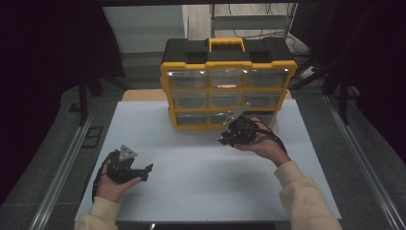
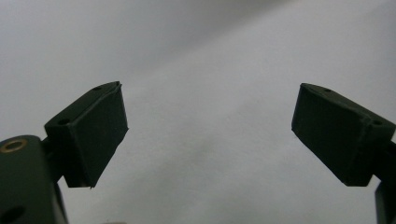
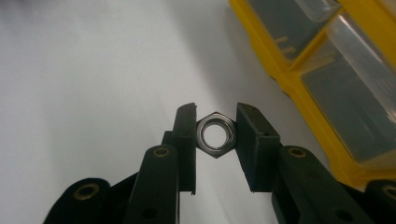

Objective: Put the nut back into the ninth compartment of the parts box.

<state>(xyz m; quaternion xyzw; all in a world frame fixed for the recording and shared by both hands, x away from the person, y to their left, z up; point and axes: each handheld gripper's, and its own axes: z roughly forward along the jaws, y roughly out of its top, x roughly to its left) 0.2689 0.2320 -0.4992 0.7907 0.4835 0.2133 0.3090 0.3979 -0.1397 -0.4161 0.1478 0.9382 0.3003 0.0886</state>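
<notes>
Steel nut [image 3: 215, 134] sits pinched flat-to-flat in my right gripper [image 3: 215, 131] near the organizer [image 1: 228, 86] at the table's far edge. I carry it level, keeping the squeeze steady. My left gripper [image 1: 141, 171] rests open and empty near the front-left corner.

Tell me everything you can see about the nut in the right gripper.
The nut is a six-sided, shiny silver piece that looks like metal, with a round hole through its middle. It is pinched between the two black pads of the right gripper, standing on edge with the hole facing the camera, held above the white table near the yellow drawer cabinet.
</notes>
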